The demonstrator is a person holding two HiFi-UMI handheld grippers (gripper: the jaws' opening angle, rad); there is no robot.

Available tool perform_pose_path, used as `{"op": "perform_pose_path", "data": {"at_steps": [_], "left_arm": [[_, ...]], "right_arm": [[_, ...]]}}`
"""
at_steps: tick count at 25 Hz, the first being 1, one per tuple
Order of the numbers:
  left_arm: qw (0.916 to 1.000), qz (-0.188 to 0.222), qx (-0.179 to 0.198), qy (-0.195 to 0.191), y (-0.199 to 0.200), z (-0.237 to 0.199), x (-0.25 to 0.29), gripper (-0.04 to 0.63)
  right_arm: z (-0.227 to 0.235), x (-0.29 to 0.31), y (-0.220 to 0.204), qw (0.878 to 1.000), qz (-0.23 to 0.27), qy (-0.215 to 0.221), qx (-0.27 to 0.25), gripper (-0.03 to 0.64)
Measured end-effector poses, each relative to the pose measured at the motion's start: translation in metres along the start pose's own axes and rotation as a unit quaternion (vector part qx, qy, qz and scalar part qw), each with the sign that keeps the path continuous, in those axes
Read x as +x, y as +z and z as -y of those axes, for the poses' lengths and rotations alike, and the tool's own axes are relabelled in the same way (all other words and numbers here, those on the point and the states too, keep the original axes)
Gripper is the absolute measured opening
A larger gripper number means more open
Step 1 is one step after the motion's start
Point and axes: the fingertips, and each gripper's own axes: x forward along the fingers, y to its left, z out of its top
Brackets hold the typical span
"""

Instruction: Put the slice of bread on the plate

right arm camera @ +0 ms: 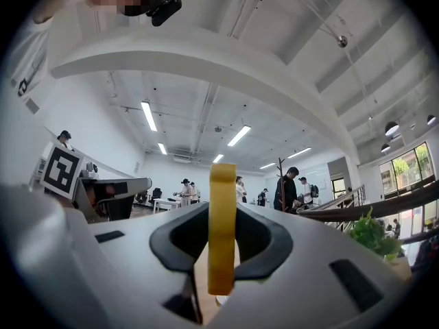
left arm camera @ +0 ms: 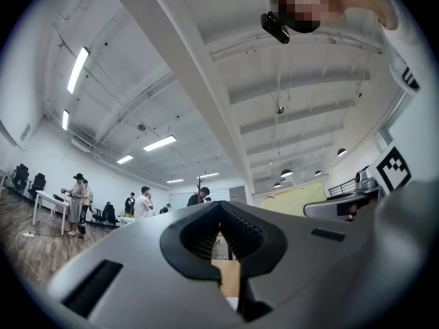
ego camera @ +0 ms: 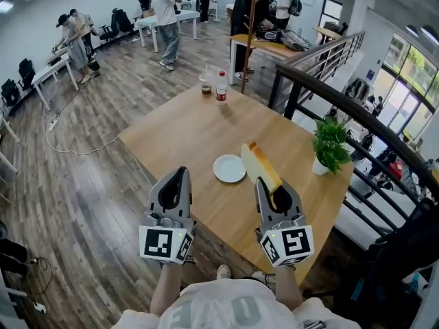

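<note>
A slice of bread (ego camera: 259, 162) with a yellow crust stands on edge between the jaws of my right gripper (ego camera: 274, 188), which is shut on it. In the right gripper view the slice (right arm camera: 222, 184) rises upright out of the right gripper (right arm camera: 221, 214). A small white plate (ego camera: 229, 168) lies on the wooden table (ego camera: 185, 132), just left of the held slice. My left gripper (ego camera: 180, 175) hovers over the table's near edge, left of the plate, shut with nothing in it. In its own view the left gripper (left arm camera: 219, 208) has its tips together.
A potted green plant (ego camera: 329, 146) stands at the table's right side. A bottle with a red cap (ego camera: 221, 86) and a glass (ego camera: 206, 86) stand at the far edge. A black railing (ego camera: 357, 122) runs along the right. Several people stand at desks behind.
</note>
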Motion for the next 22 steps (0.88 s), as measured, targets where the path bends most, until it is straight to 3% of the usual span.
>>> {"op": "perform_pose_path", "data": {"at_steps": [13, 22], "left_arm": [[0.9986, -0.041, -0.001, -0.032, -0.029, 0.014, 0.047, 0.009], [0.9984, -0.039, -0.009, -0.041, -0.035, 0.003, 0.067, 0.009]], "right_arm": [[0.039, 0.023, -0.026, 0.999, -0.019, -0.024, 0.044, 0.089], [0.037, 0.042, -0.030, 0.999, -0.023, -0.024, 0.039, 0.089]]}}
